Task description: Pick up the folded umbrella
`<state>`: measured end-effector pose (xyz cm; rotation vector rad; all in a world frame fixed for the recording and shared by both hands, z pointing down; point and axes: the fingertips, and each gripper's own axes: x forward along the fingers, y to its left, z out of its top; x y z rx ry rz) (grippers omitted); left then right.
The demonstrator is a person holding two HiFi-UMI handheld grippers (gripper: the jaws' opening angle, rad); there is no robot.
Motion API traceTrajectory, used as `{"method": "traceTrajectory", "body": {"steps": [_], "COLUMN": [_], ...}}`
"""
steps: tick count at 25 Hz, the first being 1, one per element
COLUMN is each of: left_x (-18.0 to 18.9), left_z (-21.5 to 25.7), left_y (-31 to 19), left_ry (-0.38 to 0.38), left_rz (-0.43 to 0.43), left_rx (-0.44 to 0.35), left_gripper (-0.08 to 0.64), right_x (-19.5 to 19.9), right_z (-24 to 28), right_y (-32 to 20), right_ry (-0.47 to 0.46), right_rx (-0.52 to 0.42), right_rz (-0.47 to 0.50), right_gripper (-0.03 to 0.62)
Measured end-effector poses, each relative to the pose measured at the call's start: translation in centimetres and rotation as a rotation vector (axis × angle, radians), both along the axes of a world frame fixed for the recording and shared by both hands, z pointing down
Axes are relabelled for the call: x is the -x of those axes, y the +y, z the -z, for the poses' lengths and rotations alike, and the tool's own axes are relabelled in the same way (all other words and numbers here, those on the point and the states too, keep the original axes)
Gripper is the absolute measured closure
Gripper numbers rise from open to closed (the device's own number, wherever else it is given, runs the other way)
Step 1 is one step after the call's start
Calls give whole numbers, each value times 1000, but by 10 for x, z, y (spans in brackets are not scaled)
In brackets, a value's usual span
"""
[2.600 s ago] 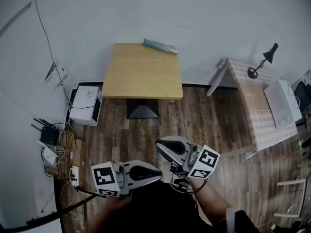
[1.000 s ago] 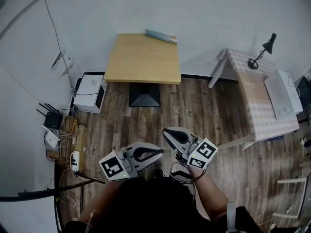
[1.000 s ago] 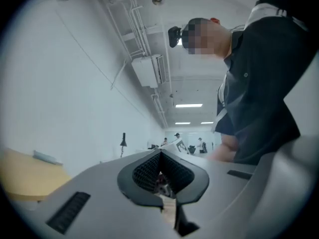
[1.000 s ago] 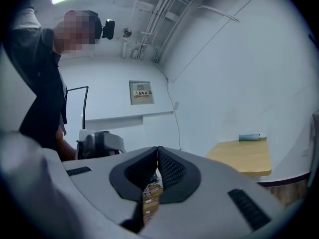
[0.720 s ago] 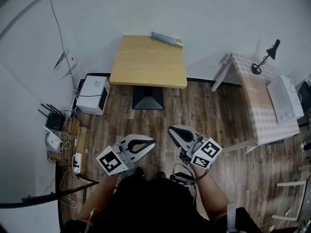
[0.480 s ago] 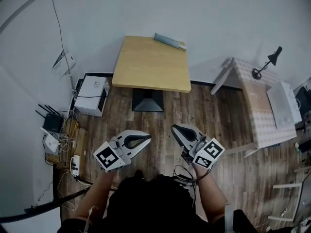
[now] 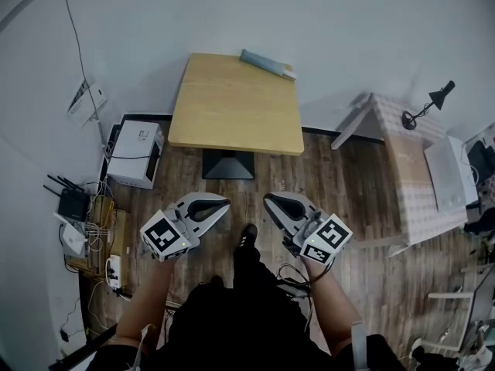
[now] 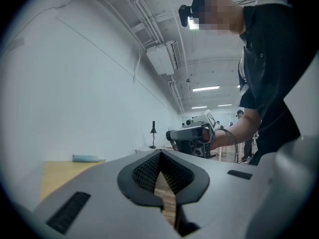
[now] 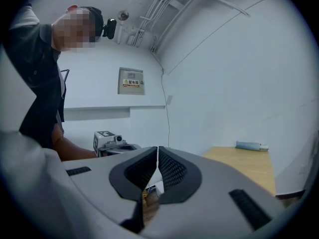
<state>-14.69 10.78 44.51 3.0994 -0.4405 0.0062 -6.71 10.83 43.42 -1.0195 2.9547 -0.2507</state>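
Checker: step in hand?
Annotator: approach; folded umbrella (image 7: 267, 64) lies at far edge of table (image 7: 232, 114), by wall (image 7: 348, 37), well apart from both grippers.
Checker: grippers?
Annotator: left gripper (image 7: 223, 202) and right gripper (image 7: 269, 201) both clenched, empty, over floor (image 7: 340, 184).
Checker: next?
Annotator: probably walk closer, open one, line jaws across umbrella.

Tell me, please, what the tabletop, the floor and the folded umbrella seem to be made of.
Tabletop: pale wood or wood-look laminate, matte, with faint grain.
Floor: dark wood-look planks, seams and grain visible; possibly laminate.
Folded umbrella: likely grey-blue fabric, dull; too small to be sure.
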Motion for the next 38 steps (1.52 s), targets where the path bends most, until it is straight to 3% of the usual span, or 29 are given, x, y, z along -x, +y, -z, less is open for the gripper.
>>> {"method": "traceTrajectory", "body": {"steps": [8, 19, 27, 33, 38], "left_x": [-57, -131, -140, -137, -138], "left_z": [1, 13, 7, -2, -4], "left_y": [-126, -281, -364, -435, -496], "left_ry": [-48, -103, -130, -91, -69], "left_rz": [41, 96, 85, 25, -14], "left_rx": [42, 100, 97, 112, 127], "left_gripper": [548, 548, 548, 548, 548], "right_x": [-58, -148, -150, -136, -135], "right_z": [0, 11, 8, -4, -15], "right_y": [-124, -283, -377, -445, -514], "right_ry": [-36, -14, 72, 173, 202], "right_rx": [1, -44, -65, -39, 30], "right_rz": [9, 32, 52, 61, 50], "right_gripper": [572, 572, 572, 565, 483]}}
